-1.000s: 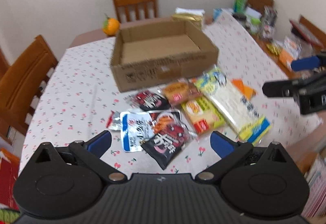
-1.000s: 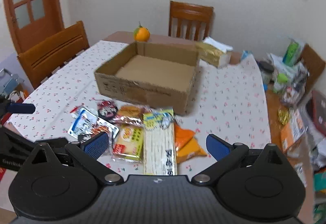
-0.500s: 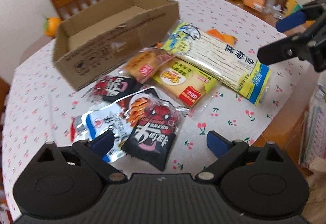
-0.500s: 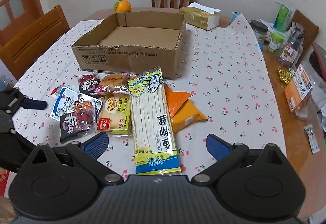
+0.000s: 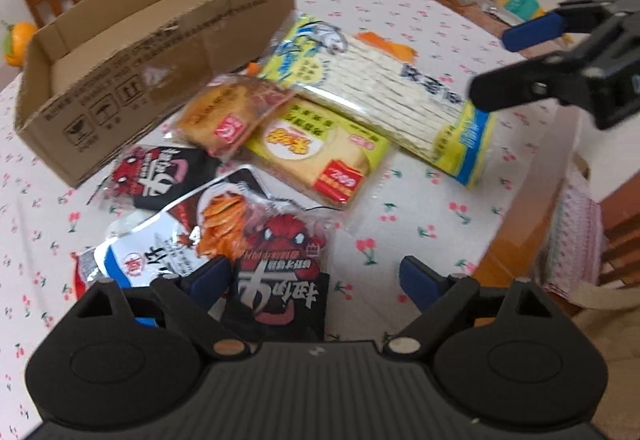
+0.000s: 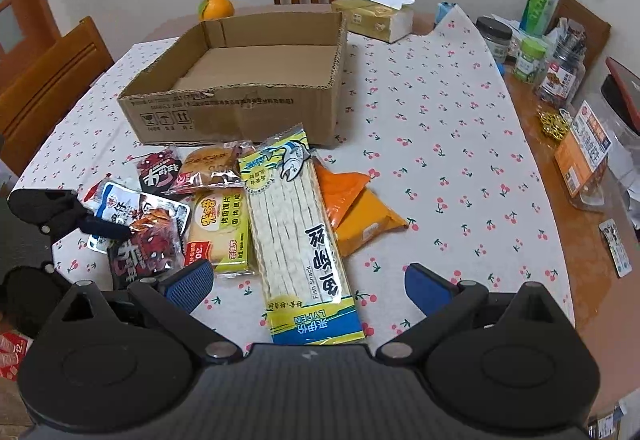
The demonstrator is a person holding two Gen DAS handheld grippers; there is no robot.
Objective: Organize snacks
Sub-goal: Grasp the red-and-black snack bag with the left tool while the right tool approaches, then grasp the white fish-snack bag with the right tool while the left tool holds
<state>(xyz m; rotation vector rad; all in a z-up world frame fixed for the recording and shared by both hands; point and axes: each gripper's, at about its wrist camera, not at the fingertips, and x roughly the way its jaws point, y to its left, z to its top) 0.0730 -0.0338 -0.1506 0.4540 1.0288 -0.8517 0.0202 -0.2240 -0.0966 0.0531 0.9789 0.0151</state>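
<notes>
Cherry-print table: snacks heaped before empty cardboard box; left hand-held gripper spread, closing, straddling black packet; right hand-held gripper spread, empty.

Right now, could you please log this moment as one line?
left tongs: closing around black crab snack packet | right tongs: open, empty | cardboard box: empty

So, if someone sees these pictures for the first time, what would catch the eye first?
Probably the long fish snack pack, lying lengthwise in the middle of the snack pile. Behind it stands the empty cardboard box, and the left gripper hangs open over the black spider packet.
</notes>
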